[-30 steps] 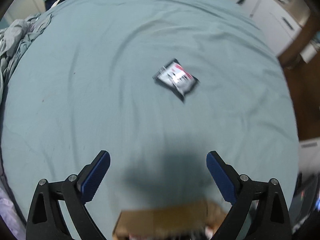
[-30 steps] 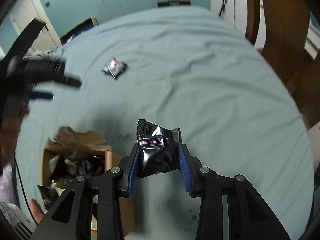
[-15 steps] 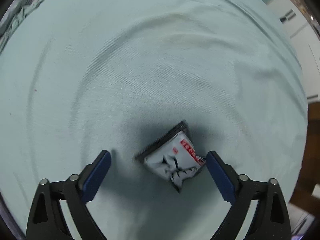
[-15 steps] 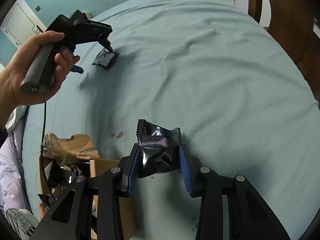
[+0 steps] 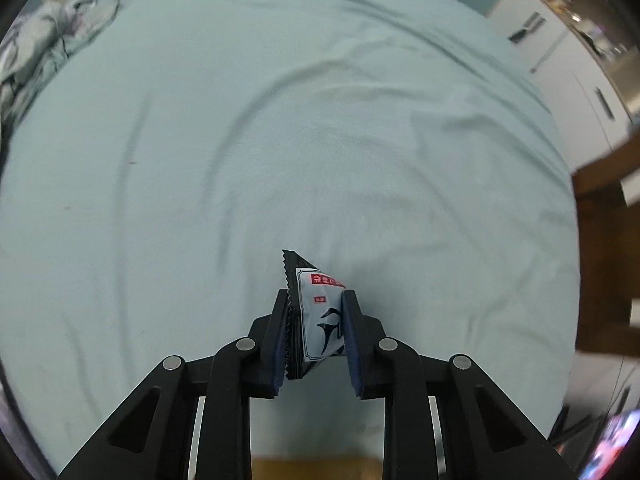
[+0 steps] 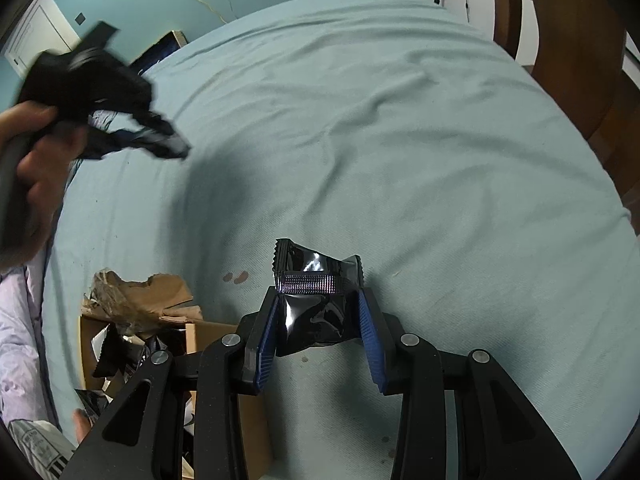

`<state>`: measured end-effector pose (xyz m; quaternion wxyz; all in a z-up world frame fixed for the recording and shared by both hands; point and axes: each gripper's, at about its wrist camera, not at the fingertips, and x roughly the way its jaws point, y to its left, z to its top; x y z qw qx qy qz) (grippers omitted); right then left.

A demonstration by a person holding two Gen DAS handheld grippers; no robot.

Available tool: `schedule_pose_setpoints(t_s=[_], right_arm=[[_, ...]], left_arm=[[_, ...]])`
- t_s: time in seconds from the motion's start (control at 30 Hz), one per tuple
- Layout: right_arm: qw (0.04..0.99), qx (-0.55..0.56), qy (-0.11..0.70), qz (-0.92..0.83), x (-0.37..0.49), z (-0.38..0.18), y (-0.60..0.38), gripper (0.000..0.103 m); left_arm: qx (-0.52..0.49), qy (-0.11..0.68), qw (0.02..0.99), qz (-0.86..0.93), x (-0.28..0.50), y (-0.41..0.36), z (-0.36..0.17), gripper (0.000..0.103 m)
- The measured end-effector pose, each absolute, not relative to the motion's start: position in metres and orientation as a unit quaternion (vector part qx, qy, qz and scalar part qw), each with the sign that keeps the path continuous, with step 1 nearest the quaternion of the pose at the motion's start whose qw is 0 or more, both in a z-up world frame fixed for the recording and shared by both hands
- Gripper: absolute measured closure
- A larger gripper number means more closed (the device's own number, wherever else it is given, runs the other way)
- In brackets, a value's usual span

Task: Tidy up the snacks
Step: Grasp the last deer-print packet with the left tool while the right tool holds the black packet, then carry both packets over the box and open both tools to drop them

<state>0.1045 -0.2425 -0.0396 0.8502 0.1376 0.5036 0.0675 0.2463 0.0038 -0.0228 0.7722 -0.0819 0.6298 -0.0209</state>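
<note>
Pale teal bedsheet (image 5: pixel 320 140) fills both wrist views, creased in long curved folds, with white cabinets at about two o'clock in the left view and a brown wooden frame (image 6: pixel 568 60) at about two o'clock in the right view. Next in size, a torn cardboard box (image 6: pixel 176 320) sits at about eight o'clock in the right view, its flaps ragged and dark snack wrappers piled inside; two small brownish stains (image 6: pixel 236 277) mark the sheet just beside its far flap. At ten o'clock in that same view the person's hand grips the left gripper (image 6: pixel 160 144), blurred, with a packet caught at its tip. Seen from its own camera, the left gripper (image 5: pixel 316 320) is clamped on a pale blue snack packet (image 5: pixel 320 316) with red labels and a black serrated edge, standing on edge between the blue pads, above the sheet. The right gripper (image 6: pixel 320 320) is closed around a glossy black snack packet (image 6: pixel 316 304), its crimped seal running crosswise between the fingertips, held just beside the box.
</note>
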Motion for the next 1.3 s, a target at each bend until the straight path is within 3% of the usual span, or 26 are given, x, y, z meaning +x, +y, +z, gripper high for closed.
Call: schedule_pose_setpoints(t_s=[0.23, 0.53, 0.63, 0.7, 0.77, 1.03, 1.23, 1.27, 1.3], right_arm=[[0.864, 0.137, 0.482, 0.053, 0.088, -0.029, -0.243, 0.067], [0.872, 0.18, 0.45, 0.065, 0.041, -0.011, -0.249, 0.067], [0.879, 0.19, 0.431, 0.071, 0.024, 0.0, -0.251, 0.066], [0.883, 0.182, 0.425, 0.078, 0.012, 0.005, -0.246, 0.066], [0.882, 0.178, 0.424, 0.103, 0.002, 0.007, -0.239, 0.066], [0.885, 0.165, 0.395, 0.183, -0.022, 0.023, -0.22, 0.065], [0.884, 0.152, 0.383, 0.223, -0.012, 0.022, -0.207, 0.063], [0.88, 0.163, 0.384, 0.228, -0.008, 0.019, -0.207, 0.056], [0.875, 0.175, 0.39, 0.228, -0.004, 0.014, -0.21, 0.04]], left_arm=[[-0.05, 0.603, 0.793, -0.076, 0.156, 0.005, 0.036, 0.08], [-0.019, 0.599, 0.787, -0.148, 0.053, 0.022, 0.029, 0.078], [-0.02, 0.579, 0.798, -0.168, 0.038, 0.023, 0.018, 0.066], [-0.021, 0.563, 0.811, -0.162, 0.032, 0.028, 0.008, 0.027], [-0.014, 0.541, 0.827, -0.153, 0.025, 0.04, 0.006, 0.018], [0.062, 0.511, 0.855, -0.061, 0.024, 0.089, 0.004, 0.018], [0.09, 0.495, 0.862, -0.064, 0.027, 0.077, 0.005, 0.018], [0.099, 0.497, 0.86, -0.064, 0.028, 0.074, 0.004, 0.018], [0.111, 0.498, 0.858, -0.063, 0.028, 0.07, 0.001, 0.018]])
